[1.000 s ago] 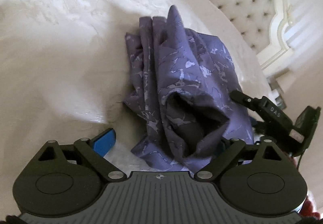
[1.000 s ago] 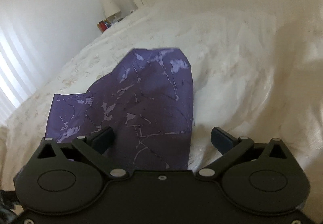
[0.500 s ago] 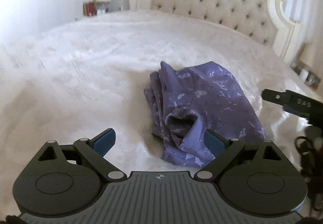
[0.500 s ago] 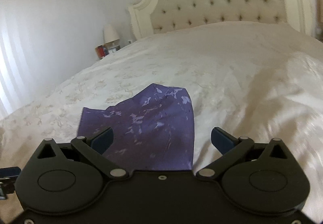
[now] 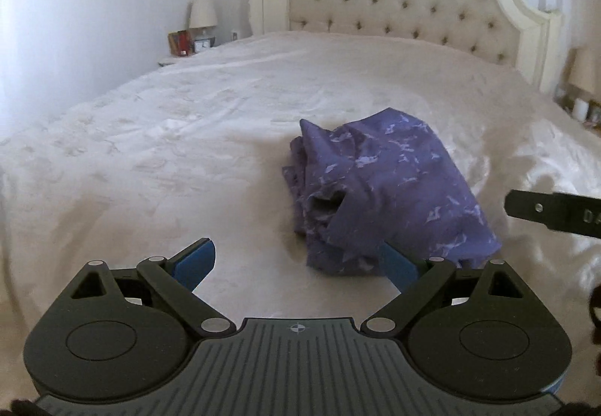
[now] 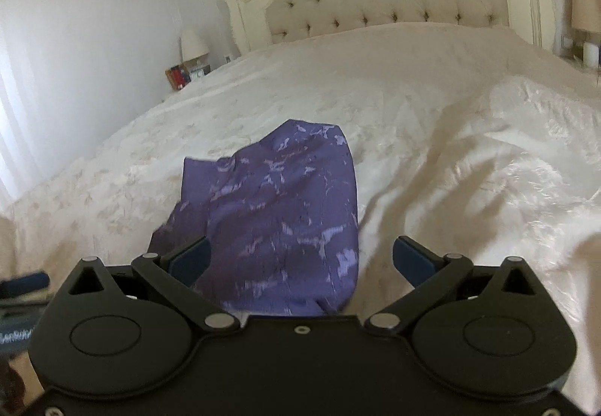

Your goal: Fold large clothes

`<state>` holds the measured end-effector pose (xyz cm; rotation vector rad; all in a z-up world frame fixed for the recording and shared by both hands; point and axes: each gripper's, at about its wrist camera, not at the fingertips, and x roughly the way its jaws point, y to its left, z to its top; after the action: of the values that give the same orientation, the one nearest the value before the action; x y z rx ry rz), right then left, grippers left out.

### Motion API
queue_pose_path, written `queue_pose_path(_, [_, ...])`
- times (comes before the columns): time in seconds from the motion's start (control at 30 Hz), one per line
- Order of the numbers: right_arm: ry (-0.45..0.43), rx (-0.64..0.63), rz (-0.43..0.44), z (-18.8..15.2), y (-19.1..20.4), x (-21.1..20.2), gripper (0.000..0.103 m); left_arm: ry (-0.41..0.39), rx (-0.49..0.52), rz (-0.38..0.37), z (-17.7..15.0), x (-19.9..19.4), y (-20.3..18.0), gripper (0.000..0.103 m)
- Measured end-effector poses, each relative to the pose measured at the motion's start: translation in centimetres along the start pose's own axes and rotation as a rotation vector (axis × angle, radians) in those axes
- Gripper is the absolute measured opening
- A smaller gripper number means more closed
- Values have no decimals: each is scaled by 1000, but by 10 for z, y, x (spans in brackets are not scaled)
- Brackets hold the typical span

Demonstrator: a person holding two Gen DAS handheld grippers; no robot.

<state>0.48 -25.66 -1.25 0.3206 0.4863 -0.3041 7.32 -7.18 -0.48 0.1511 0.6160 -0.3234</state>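
Note:
A purple patterned garment (image 5: 379, 190) lies folded into a thick bundle on the white bed, a sleeve opening facing me. My left gripper (image 5: 296, 260) is open just short of its near edge, blue pads apart, nothing between them. In the right wrist view the same garment (image 6: 278, 220) stretches ahead of my right gripper (image 6: 300, 258), which is open and holds nothing; the cloth's near edge disappears under the gripper body. The right gripper's black body (image 5: 556, 213) pokes in at the right edge of the left wrist view.
The white bedspread (image 5: 188, 138) spreads wide to the left and ahead. A tufted cream headboard (image 5: 413, 6) stands at the far end. A nightstand with a lamp (image 5: 203, 16) sits far left, another lamp (image 6: 586, 8) far right. Rumpled bedspread folds (image 6: 507, 160) rise on the right.
Both grippers have pulled back and tilted up from the garment, so the headboard and room now show. The garment stays folded on the bed. Both grippers stay open.

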Motion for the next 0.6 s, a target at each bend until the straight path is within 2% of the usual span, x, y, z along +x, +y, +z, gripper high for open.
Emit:
queue_pose_path(0.13, [26, -27, -12, -9, 5, -13, 102, 30, -38, -44, -5, -4, 6, 95])
queue_pose_path(0.43, [33, -117, -44, -23, 22, -36, 102, 54, -37, -18, -12, -12, 5, 95])
queue_pose_path(0.6, [18, -101, -94, -27, 23, -41, 102, 70, -37, -29, -15, -14, 4, 95])
